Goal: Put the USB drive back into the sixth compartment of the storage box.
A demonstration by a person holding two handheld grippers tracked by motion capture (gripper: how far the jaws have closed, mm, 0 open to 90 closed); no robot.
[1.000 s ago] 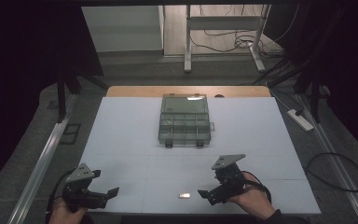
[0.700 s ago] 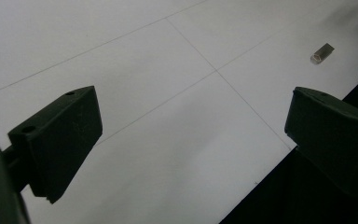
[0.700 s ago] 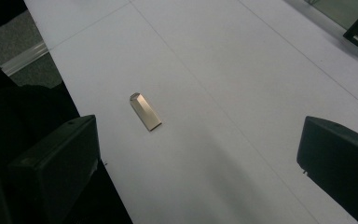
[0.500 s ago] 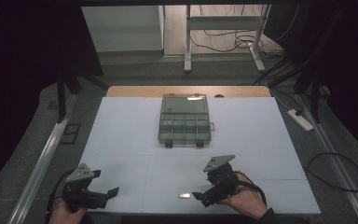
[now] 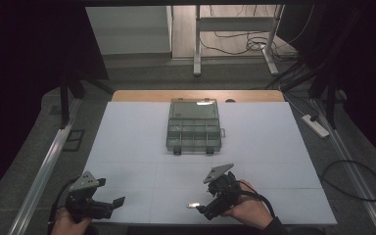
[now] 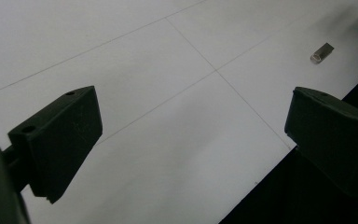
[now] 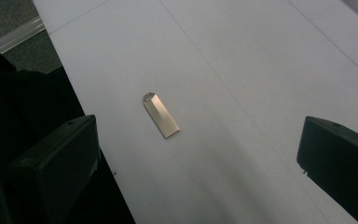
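Note:
A small flat silver metal piece [image 5: 192, 205] [image 7: 161, 115] [image 6: 321, 52], like a USB stick, lies on the white table near its front edge. My right gripper [image 5: 204, 209] [image 7: 196, 158] is open just right of it, low over the table, and the piece lies a little ahead of its wide-apart jaws. My left gripper [image 5: 111, 203] [image 6: 191, 140] is open at the front left corner, nothing between its jaws, pointing right toward the piece.
A clear plastic compartment box [image 5: 194, 126] with its lid open sits at the middle back of the white table [image 5: 274, 147]. The table's front edge runs just below both grippers. A power strip [image 5: 315, 125] lies on the floor at right.
My right gripper has moved left and down toward the silver piece. The left gripper has stayed put.

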